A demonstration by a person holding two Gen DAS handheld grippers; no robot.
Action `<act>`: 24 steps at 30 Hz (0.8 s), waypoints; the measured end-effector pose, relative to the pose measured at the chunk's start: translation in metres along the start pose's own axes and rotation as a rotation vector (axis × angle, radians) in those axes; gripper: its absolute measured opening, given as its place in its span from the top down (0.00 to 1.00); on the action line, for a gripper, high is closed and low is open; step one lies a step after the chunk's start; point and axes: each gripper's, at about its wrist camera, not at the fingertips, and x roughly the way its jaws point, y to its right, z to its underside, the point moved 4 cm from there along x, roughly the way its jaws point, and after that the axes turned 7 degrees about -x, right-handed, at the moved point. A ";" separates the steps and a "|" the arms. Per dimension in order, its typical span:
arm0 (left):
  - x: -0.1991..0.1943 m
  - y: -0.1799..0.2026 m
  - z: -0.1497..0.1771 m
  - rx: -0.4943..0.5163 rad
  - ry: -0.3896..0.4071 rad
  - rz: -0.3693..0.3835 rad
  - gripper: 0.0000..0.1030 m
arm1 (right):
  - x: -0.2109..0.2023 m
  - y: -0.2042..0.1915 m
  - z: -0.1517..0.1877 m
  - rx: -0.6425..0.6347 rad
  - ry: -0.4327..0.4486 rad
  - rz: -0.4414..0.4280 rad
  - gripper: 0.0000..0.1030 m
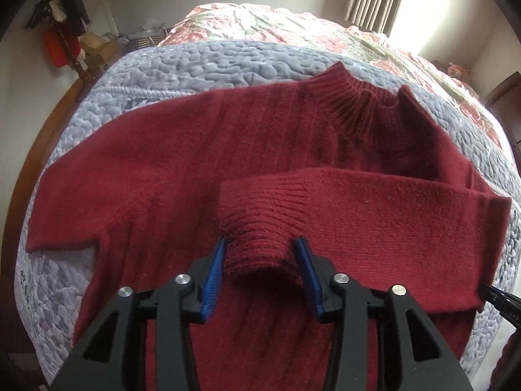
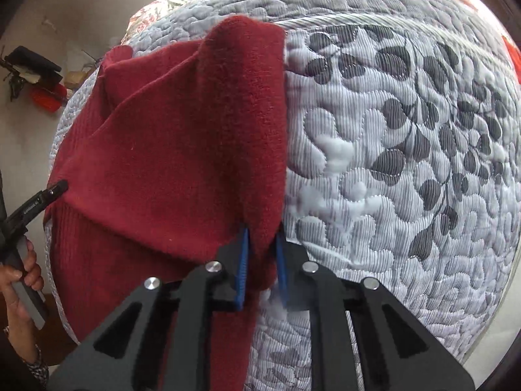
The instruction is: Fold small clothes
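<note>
Left wrist view looks down over a dark red knitted sweater with a ribbed high collar, spread flat on a pale grey-blue quilted bedspread with a pebble stitch pattern. The left gripper, black with blue ribbed finger pads, points toward the far side of the bed and sits low over the sweater's middle. Its jaws stand moderately apart, with the ribbed cuff of the right-hand sleeve lying between them; the pads sit just beside the cuff on either side, and whether they actually press it cannot be told. That sleeve is folded across the sweater's body from the right edge, while the other sleeve lies stretched out to the left. The collar is at the far side, toward a floral pink and green cover beyond the quilt. In the right wrist view, the right gripper is at the near right edge of the sweater, its jaws narrowed onto a doubled fold of the knit, which rises up between the blue pads and is lifted off the quilted bedspread. At the left edge of that view, a hand wraps around the grey handle of the other gripper, whose black fingertip reaches to the sweater.
</note>
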 end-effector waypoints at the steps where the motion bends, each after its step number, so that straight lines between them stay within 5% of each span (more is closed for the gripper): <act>1: 0.000 -0.011 0.000 -0.013 0.008 -0.031 0.55 | 0.000 0.004 0.002 0.015 -0.004 0.000 0.87; 4: -0.001 -0.048 -0.005 -0.064 0.024 -0.093 0.55 | -0.003 0.007 0.003 0.014 -0.020 0.008 0.82; 6: -0.007 -0.064 -0.010 -0.107 0.029 -0.091 0.55 | -0.016 0.002 0.002 -0.020 -0.003 0.067 0.66; 9: -0.018 -0.062 -0.013 -0.108 0.046 -0.053 0.55 | -0.040 -0.012 -0.004 -0.078 0.067 0.129 0.66; 14: -0.010 -0.021 -0.009 -0.043 0.003 0.040 0.55 | -0.040 -0.045 -0.022 -0.085 0.089 -0.011 0.67; 19: 0.032 0.004 0.005 0.051 -0.067 -0.012 0.55 | 0.004 -0.044 -0.018 -0.043 0.005 0.056 0.68; 24: 0.051 -0.001 0.004 0.034 -0.104 0.006 0.44 | 0.015 -0.039 -0.019 0.003 0.000 0.062 0.64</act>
